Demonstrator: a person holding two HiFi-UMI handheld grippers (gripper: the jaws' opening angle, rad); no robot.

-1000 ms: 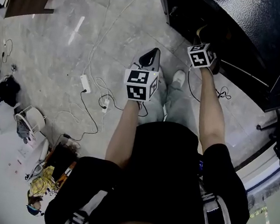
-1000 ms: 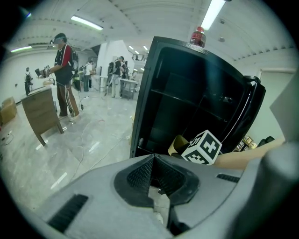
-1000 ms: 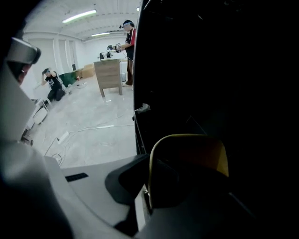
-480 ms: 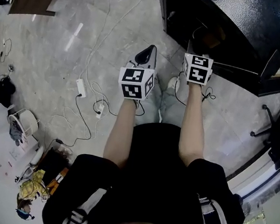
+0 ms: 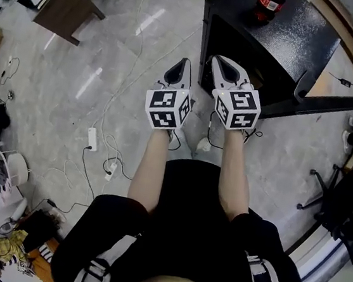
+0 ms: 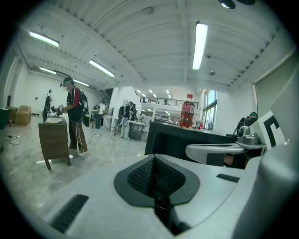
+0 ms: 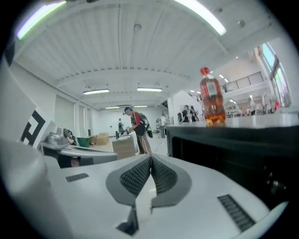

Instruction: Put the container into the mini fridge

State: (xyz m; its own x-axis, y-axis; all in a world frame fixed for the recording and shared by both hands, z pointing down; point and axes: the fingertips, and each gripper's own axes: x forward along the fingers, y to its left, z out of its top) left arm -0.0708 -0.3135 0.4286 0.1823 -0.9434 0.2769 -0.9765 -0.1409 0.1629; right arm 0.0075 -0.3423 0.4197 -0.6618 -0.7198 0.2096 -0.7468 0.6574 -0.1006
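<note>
Black, speckled metal marks the mini fridge [image 5: 291,36]. A red-capped bottle [image 5: 269,2] of reddish drink, likely the container meant, stands upright on the fridge's top, toward its far edge. Neither tong touches it. The left gripper [image 5: 185,63] hovers just off the fridge's front left corner, its jaws pressed together on nothing. The right gripper [image 5: 216,59] points at the fridge's dark front, jaws likewise closed and empty. Both are held level before the fridge, which reads as an approach: the jaws must part before either can take the bottle.
</note>
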